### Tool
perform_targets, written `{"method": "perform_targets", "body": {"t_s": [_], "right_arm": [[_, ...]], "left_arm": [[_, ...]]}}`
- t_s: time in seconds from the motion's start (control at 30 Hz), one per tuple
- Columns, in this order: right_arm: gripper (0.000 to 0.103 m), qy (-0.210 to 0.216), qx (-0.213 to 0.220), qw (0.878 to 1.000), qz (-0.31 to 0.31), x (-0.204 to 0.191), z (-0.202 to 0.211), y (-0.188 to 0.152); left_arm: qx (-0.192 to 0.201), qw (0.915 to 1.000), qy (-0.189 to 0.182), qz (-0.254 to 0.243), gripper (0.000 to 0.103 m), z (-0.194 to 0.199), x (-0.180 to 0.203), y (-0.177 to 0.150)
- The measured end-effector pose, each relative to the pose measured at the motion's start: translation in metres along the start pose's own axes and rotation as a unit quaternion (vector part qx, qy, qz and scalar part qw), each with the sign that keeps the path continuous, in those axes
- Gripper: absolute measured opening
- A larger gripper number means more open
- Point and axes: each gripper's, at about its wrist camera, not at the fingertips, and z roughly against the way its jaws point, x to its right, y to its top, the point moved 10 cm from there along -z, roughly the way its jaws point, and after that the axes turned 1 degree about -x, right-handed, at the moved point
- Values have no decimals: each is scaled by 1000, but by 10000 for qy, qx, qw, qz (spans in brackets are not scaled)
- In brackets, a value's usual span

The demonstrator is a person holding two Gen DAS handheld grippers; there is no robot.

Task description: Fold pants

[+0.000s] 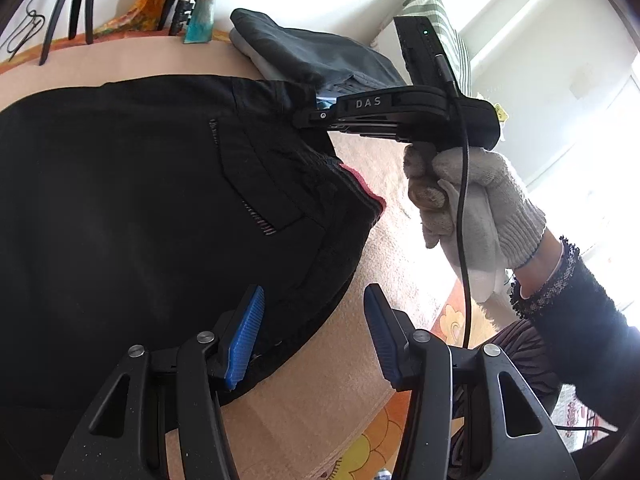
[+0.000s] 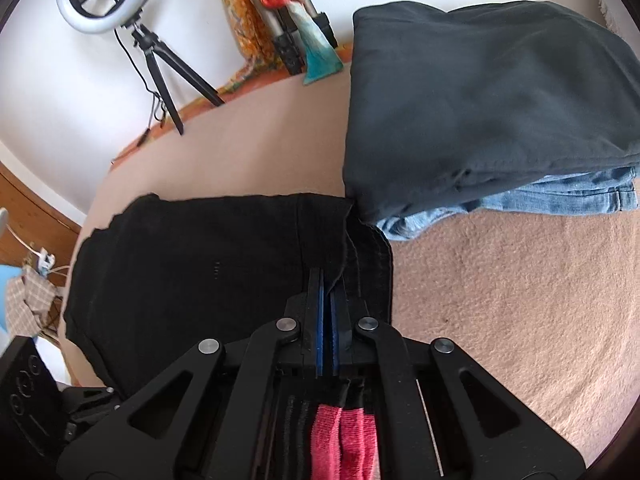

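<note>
Black pants (image 1: 132, 208) lie spread on the pink bed (image 2: 500, 300), right gripper (image 2: 327, 300) clamped on their waistband, left gripper (image 1: 314, 320) spread wide at their near edge

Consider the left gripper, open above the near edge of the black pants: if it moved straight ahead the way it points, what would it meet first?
Probably the black pants, near their waistband edge, which lie between and ahead of the left gripper. Depth is unclear, so it might pass just over the cloth.

both wrist views look down close over the black pants (image 1: 140, 208), from opposite sides.
</note>
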Motion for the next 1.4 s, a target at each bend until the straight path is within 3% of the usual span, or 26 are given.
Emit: {"method": "perform_targets", "body": {"t_s": [0.27, 0.43, 0.5, 0.6, 0.73, 0.87, 0.97, 1.27, 1.4], "right_arm": [[3, -620, 5, 9972, 418, 0, 2, -1], [8, -759, 262, 9962, 333, -1, 27, 4], [12, -681, 381, 9962, 381, -8, 39, 6], [32, -510, 572, 9955, 564, -28, 56, 6], [35, -45, 626, 9926, 1041, -79, 67, -3], [35, 467, 468, 9850, 1595, -133, 63, -26], [36, 660, 309, 9757, 2065, -170, 54, -46], [36, 882, -232, 9452, 3136, -241, 11, -103], [37, 960, -411, 9325, 3458, -262, -4, -123]], "left_arm": [[389, 9990, 225, 73, 49, 29, -12, 4], [719, 9955, 401, 462, 52, 61, -38, 5], [865, 9932, 449, 636, 52, 76, -47, 2], [1092, 9878, 572, 948, 52, 104, -68, -2], [1436, 9780, 829, 1264, 52, 144, -97, -8], [1755, 9637, 1149, 1652, 52, 188, -133, -23], [2027, 9478, 1352, 2056, 52, 223, -165, -39], [2472, 8973, 1667, 3256, 54, 285, -247, -93], [2681, 8671, 1646, 3861, 54, 301, -279, -121]]}}
